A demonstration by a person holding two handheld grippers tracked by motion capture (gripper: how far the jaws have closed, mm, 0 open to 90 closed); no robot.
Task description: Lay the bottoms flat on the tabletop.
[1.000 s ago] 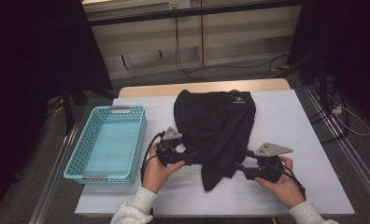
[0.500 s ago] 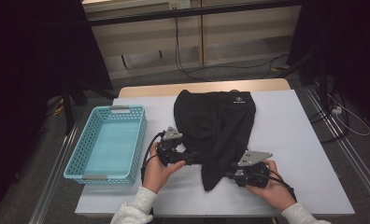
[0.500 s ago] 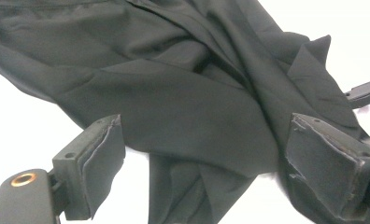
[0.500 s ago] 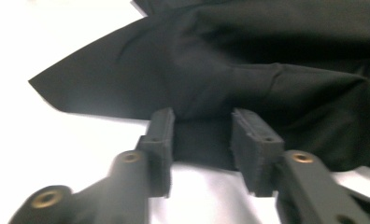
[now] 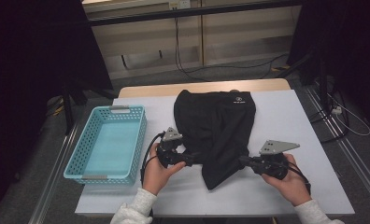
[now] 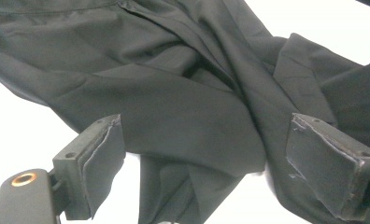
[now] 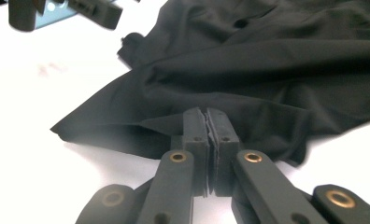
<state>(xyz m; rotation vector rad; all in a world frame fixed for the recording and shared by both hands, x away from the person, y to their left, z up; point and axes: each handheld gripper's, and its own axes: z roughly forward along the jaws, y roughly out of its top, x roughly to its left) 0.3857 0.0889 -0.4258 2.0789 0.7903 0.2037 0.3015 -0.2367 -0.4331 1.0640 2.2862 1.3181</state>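
Right gripper point(image 7: 206, 122) has moved in and clamped the shorts point(image 5: 216, 126) hem; left gripper point(image 6: 211, 163) stays released, fold pending

Black garment point(image 5: 216, 126) lies crumpled on the white table point(image 5: 290, 121), middle to right of centre, waistband end with small white logo at the far edge. Near end narrows to a folded, creased point toward the person, fabric thin and matte.
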